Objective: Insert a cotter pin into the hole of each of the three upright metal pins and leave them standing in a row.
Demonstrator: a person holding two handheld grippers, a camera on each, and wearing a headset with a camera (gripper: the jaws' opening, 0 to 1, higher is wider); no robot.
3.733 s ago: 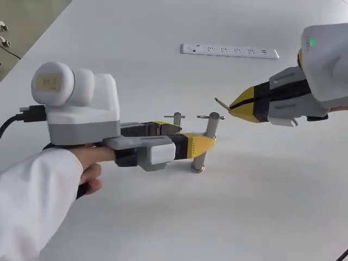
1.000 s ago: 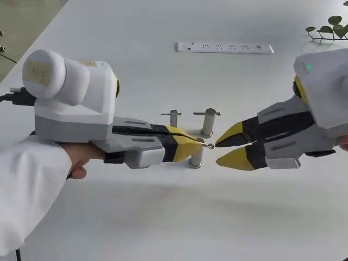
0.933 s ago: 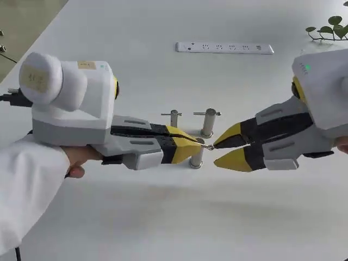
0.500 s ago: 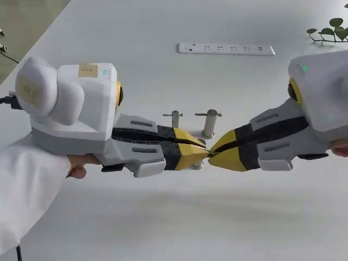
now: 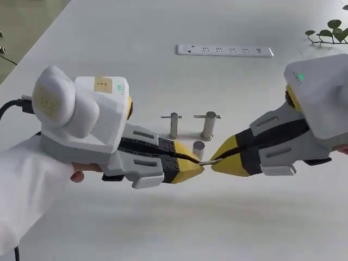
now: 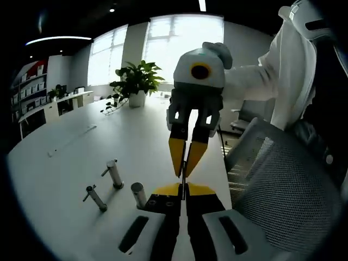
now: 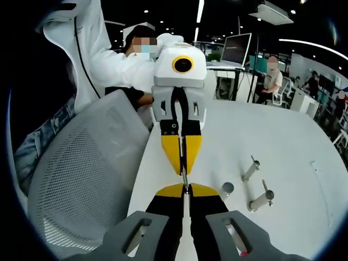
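Handover at mid-bench: the left gripper (image 5: 199,168), white and grey w/ yellow jaw tips, and the matching right gripper (image 5: 212,161) meet nose to nose just in front of a short bare steel upright pin (image 5: 199,149), w/ a thin wire cotter pin (image 5: 206,162) bridging the two. Both pairs of jaws are pinched almost fully together, each nipping one end of the wire. Both gripper views show it running straight btwn the tips, but which side bears the load can't be told. The tip-to-tip hold looks like a re-grip, prob. to set the wire level for the bare pin's hole, which is too small to make out. Behind, toward the bench's far edge, a second steel upright pin (image 5: 174,125) and a third steel upright pin (image 5: 209,124) stand side by side, each w/ a cotter already through its top. A white power strip (image 5: 224,50) lies near the far edge, well apart, and green plant leaves (image 5: 328,28) show at the far right corner.
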